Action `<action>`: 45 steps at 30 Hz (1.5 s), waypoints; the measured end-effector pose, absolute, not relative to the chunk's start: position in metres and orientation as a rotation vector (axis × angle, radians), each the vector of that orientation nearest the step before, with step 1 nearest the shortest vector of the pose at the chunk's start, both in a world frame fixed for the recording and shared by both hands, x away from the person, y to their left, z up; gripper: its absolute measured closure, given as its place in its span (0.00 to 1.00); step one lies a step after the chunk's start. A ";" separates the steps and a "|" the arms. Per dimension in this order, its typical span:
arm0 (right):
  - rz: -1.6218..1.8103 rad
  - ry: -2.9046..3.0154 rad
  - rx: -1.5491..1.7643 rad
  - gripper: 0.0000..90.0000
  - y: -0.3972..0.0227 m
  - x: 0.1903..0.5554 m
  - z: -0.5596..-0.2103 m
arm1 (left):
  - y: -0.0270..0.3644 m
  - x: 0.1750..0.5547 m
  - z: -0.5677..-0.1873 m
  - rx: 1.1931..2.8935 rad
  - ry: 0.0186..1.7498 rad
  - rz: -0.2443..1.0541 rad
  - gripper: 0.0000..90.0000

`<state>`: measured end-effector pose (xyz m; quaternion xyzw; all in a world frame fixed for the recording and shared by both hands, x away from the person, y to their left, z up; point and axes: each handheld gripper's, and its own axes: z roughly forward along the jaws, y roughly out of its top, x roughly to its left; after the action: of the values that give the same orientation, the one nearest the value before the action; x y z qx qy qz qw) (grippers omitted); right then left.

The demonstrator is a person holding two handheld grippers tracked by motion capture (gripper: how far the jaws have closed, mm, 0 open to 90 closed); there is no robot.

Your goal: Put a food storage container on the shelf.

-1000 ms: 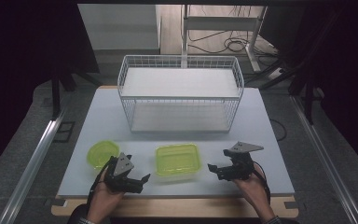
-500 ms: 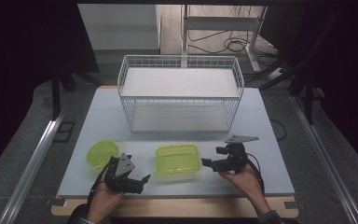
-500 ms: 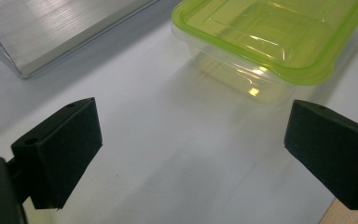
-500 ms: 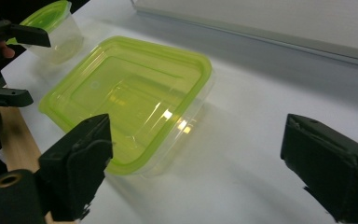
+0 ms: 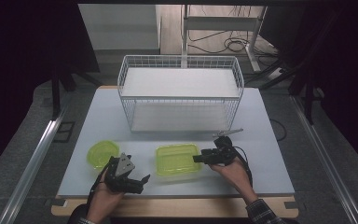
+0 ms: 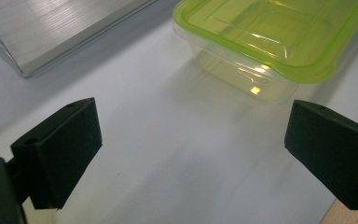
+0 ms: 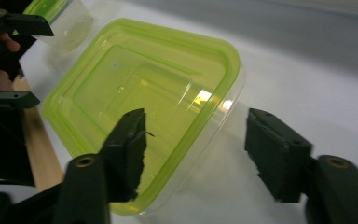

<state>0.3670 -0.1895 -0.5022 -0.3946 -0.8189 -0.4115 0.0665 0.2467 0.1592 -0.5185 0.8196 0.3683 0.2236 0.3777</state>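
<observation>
The rectangular container [image 5: 178,159], clear with a green lid, lies flat at lower centre of the high view, on the white table [image 5: 270,163]. Its long axis runs left to right across the frame, lid face up. The right gripper [image 5: 199,158] is at its right edge. The right gripper view shows one jaw over the lid and the other outside the clear wall. The jaws have just been closing, with the rim between them and a gap showing at the outer pad. The left gripper [image 5: 139,184] sits lower left, jaws wide and holding nothing. A round green container [image 5: 102,153] lies left; a wire basket [image 5: 181,95] stands behind.
</observation>
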 end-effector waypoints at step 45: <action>-1.413 -2.189 -1.221 0.89 -0.211 0.372 -0.446 | 0.162 0.247 -0.518 2.077 0.945 0.573 0.04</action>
<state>0.3718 -0.2107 -0.4465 -0.4207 -0.7542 -0.4868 0.1317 0.2465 0.1619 -0.5180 0.8151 0.3708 0.2249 0.3842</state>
